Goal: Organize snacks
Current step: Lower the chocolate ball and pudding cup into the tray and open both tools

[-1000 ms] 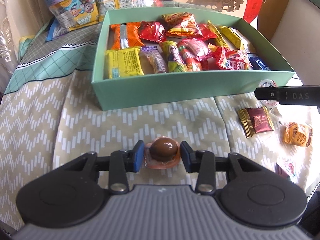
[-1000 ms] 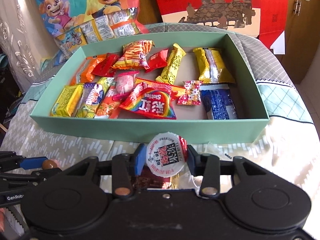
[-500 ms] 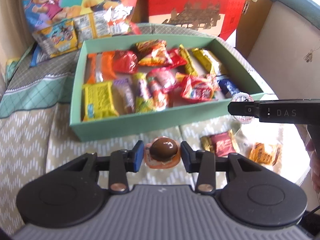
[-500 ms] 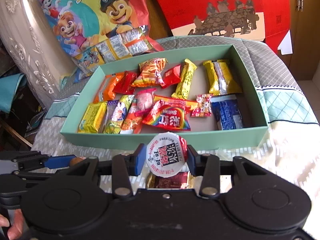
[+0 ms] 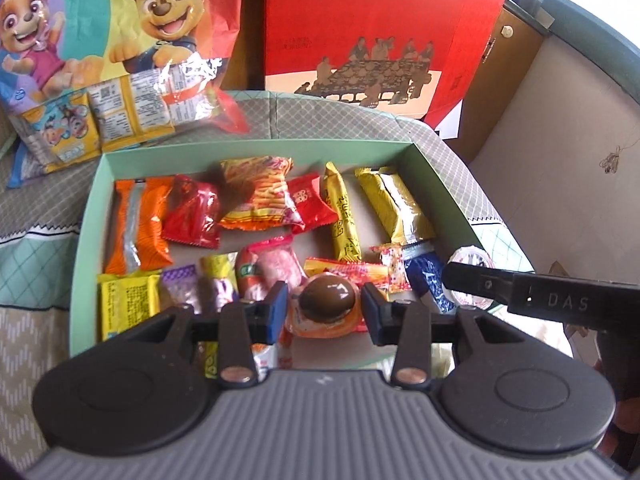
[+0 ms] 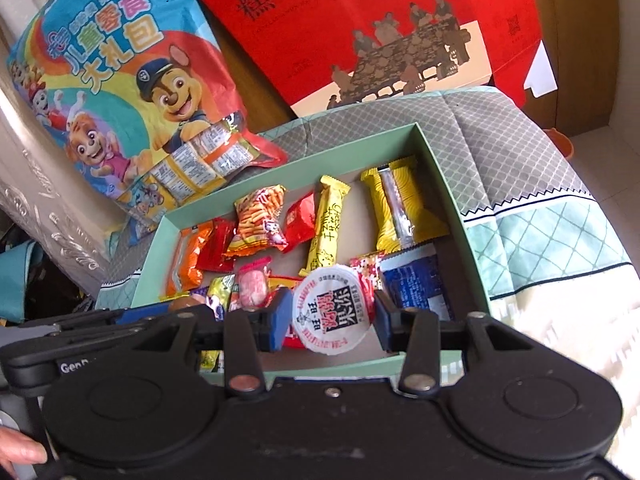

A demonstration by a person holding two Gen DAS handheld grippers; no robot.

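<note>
A mint green box (image 5: 86,248) (image 6: 448,184) on the covered table holds several wrapped snacks. My left gripper (image 5: 325,309) is shut on a brown egg in an orange packet (image 5: 327,301), held above the box's near middle. My right gripper (image 6: 332,316) is shut on a round jelly cup with a white printed lid (image 6: 333,312), held above the box's near right part. In the left wrist view the right gripper's finger (image 5: 520,296) and the jelly cup (image 5: 471,264) show at the right. In the right wrist view the left gripper (image 6: 120,320) shows at the left.
A big cartoon-dog snack bag (image 5: 112,64) (image 6: 120,92) leans behind the box at the left. A red gift box (image 5: 380,28) (image 6: 360,32) stands behind it. A wooden cabinet (image 6: 572,40) is at the right. The cloth (image 6: 560,240) drops off at the table's right edge.
Both grippers have risen and moved forward from in front of the box to above its near part, each still holding its snack. The loose snacks on the cloth have dropped out of view.
</note>
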